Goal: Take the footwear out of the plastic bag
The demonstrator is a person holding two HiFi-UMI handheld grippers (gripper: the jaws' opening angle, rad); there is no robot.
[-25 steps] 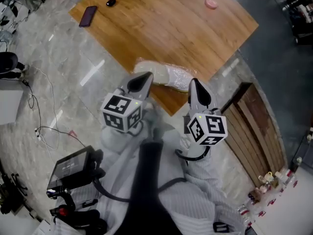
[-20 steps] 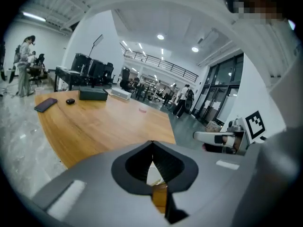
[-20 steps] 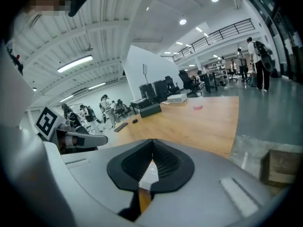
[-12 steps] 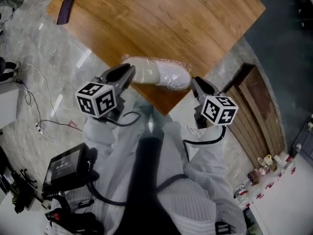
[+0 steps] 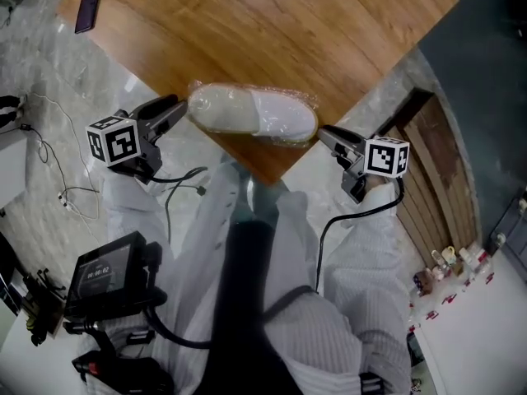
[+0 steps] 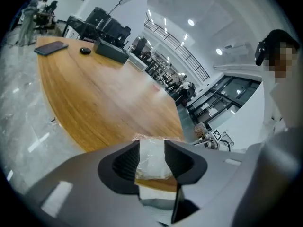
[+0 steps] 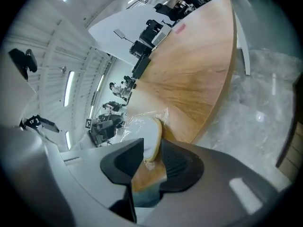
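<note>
We hold the left gripper (image 5: 174, 108) with its jaws opening, a clear gap between the ribbed pads (image 6: 124, 161). In the left gripper view the end of the plastic bag (image 6: 150, 151) shows in that gap, but the pads do not press on it. From the head view the tips sit just beside that end of the bag; we cannot tell whether they touch it.

The right gripper (image 5: 325, 135) is opening too. Its own view shows the pale edge of the slipper (image 7: 153, 137) lined up in the gap, with loose plastic (image 7: 134, 122) around it, and nothing clamped. From above, its tips stand close to the slipper's other end.

The white slipper (image 5: 262, 118) lies inside the clear bag (image 5: 308, 103), across the near corner of the wooden table (image 5: 272, 31), between our two grippers. Each gripper carries its marker cube (image 5: 113, 141) behind the jaws, the right one (image 5: 385, 156) with a black cable hanging from it.

Farther out on the table lie a dark phone (image 6: 51, 47), a small black mouse (image 6: 85, 51) and a dark box (image 6: 111, 51). The marble floor (image 5: 58, 81) lies around the table.
</note>
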